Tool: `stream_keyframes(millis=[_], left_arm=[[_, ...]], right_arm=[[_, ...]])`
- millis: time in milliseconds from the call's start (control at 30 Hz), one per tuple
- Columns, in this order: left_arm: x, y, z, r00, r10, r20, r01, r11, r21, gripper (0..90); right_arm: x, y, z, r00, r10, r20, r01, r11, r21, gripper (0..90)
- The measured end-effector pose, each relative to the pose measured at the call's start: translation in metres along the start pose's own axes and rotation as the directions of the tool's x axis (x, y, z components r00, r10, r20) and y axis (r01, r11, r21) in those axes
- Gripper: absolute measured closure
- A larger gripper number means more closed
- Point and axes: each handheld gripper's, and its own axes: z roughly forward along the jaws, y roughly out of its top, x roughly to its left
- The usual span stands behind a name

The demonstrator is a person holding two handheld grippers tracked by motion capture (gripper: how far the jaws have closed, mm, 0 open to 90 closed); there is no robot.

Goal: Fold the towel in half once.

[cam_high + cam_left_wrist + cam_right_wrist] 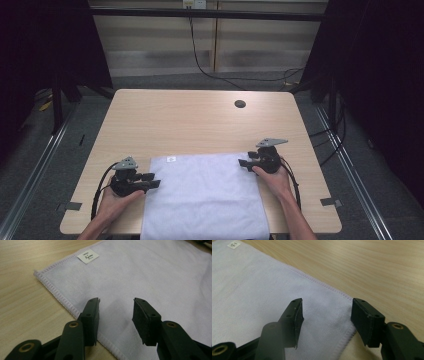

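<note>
Holding both grippers open over my white towel [205, 195]: left gripper [150, 181] at its left edge, right gripper [246, 163] at its far right corner, near the table's [200, 120] front edge

The towel [150, 272] is soft matt cloth with a stitched hem and a small paper-like label [87, 256], the table [190, 120] smooth pale wood-grain, and the gripper's pads [141, 322] rough matt black.

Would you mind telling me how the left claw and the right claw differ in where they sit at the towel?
The left claw sits at the white towel's left edge, midway along; the right claw sits at its far right corner. The left claw lies nearer the person, the right claw farther. Both are open, gripping nothing.
</note>
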Motion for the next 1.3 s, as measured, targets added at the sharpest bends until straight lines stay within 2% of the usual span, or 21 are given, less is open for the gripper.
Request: stream_keyframes(millis=[67, 133, 233, 267, 367, 433, 467, 533, 600, 667, 700, 833, 867, 900, 933, 967, 1067, 1100, 1167, 1200, 1300], left_arm=[[0.000, 0.000, 0.000, 0.9999, -0.011, -0.004, 0.011, 0.9999, -0.004, 57.8], [0.000, 0.000, 0.000, 1.0000, -0.005, -0.003, 0.005, 1.0000, -0.003, 57.8], [0.000, 0.001, 0.000, 1.0000, -0.005, -0.006, 0.005, 1.0000, 0.004, 58.1], [0.000, 0.002, 0.000, 0.9998, -0.019, -0.002, 0.019, 0.9998, 0.007, 58.7], [0.001, 0.003, 0.000, 1.0000, -0.005, 0.002, 0.005, 0.9999, 0.015, 58.9], [0.002, 0.003, 0.000, 0.9999, -0.009, 0.012, 0.009, 0.9999, 0.014, 58.0], [0.001, 0.003, 0.000, 1.0000, -0.006, 0.002, 0.006, 0.9999, 0.012, 57.2], [0.001, 0.006, 0.000, 1.0000, 0.002, 0.002, -0.002, 0.9997, 0.023, 54.5], [0.002, 0.009, 0.000, 0.9998, 0.014, -0.013, -0.014, 0.9998, 0.013, 51.2], [0.006, 0.013, 0.000, 0.9998, -0.002, -0.018, 0.002, 0.9999, -0.013, 51.0], [0.007, 0.016, 0.000, 0.9996, 0.001, -0.027, -0.001, 0.9997, -0.025, 50.7], [0.014, 0.024, 0.006, 0.9988, 0.013, -0.046, -0.014, 0.9997, -0.018, 50.6], [0.016, 0.026, 0.009, 0.9979, 0.017, -0.063, -0.018, 0.9996, -0.023, 50.6], [0.018, 0.027, 0.011, 0.9985, 0.009, -0.054, -0.010, 0.9993, -0.035, 50.6], [0.020, 0.029, 0.014, 0.9984, 0.003, -0.057, -0.005, 0.9997, -0.024, 50.3], [0.020, 0.030, 0.017, 0.9956, 0.014, -0.093, -0.015, 0.9998, -0.010, 49.2], [0.020, 0.031, 0.021, 0.9960, 0.023, -0.086, -0.023, 0.9997, 0.002, 48.4], [0.022, 0.031, 0.023, 0.9965, 0.017, -0.082, -0.018, 0.9998, -0.006, 47.7], [0.025, 0.031, 0.024, 0.9943, 0.006, -0.107, -0.006, 1.0000, -0.001, 47.3], [0.026, 0.030, 0.025, 0.9955, -0.014, -0.094, 0.013, 0.9998, -0.013, 46.6], [0.025, 0.031, 0.027, 0.9955, -0.030, -0.090, 0.028, 0.9993, -0.025, 45.1]], right_arm=[[0.003, -0.002, 0.001, 0.9990, -0.033, 0.030, 0.033, 0.9994, -0.004, 46.2], [0.008, -0.001, 0.000, 0.9943, -0.076, 0.075, 0.075, 0.9970, 0.020, 52.2], [0.010, -0.001, -0.002, 0.9938, -0.080, 0.077, 0.078, 0.9965, 0.031, 60.2], [0.011, -0.002, -0.003, 0.9932, -0.088, 0.076, 0.086, 0.9957, 0.036, 65.0], [0.015, -0.004, -0.007, 0.9936, -0.095, 0.062, 0.092, 0.9945, 0.051, 76.1], [0.018, -0.006, -0.009, 0.9941, -0.097, 0.047, 0.095, 0.9945, 0.044, 83.5], [0.019, -0.007, -0.010, 0.9950, -0.092, 0.040, 0.090, 0.9947, 0.051, 84.8], [0.020, -0.008, -0.012, 0.9961, -0.082, 0.034, 0.080, 0.9954, 0.053, 86.2], [0.020, -0.011, -0.015, 0.9969, -0.075, 0.023, 0.074, 0.9960, 0.052, 86.6], [0.022, -0.014, -0.019, 0.9979, -0.062, 0.017, 0.061, 0.9962, 0.062, 86.6], [0.023, -0.015, -0.021, 0.9973, -0.071, 0.016, 0.070, 0.9956, 0.063, 86.6], [0.026, -0.023, -0.029, 0.9979, -0.065, 0.000, 0.065, 0.9958, 0.064, 86.6], [0.026, -0.024, -0.031, 0.9978, -0.066, -0.003, 0.066, 0.9957, 0.065, 86.6], [0.027, -0.024, -0.032, 0.9977, -0.067, -0.004, 0.068, 0.9954, 0.068, 86.6], [0.027, -0.025, -0.032, 0.9975, -0.070, -0.002, 0.070, 0.9951, 0.070, 86.6], [0.028, -0.025, -0.033, 0.9976, -0.069, 0.001, 0.069, 0.9952, 0.070, 86.6], [0.027, -0.026, -0.032, 0.9978, -0.066, -0.008, 0.066, 0.9960, 0.060, 86.6], [0.027, -0.026, -0.032, 0.9978, -0.066, -0.008, 0.066, 0.9961, 0.059, 86.6], [0.026, -0.026, -0.032, 0.9978, -0.065, -0.009, 0.066, 0.9962, 0.058, 86.5], [0.026, -0.026, -0.032, 0.9980, -0.063, -0.008, 0.063, 0.9963, 0.058, 86.5], [0.026, -0.026, -0.032, 0.9977, -0.066, -0.009, 0.067, 0.9963, 0.055, 86.4]])
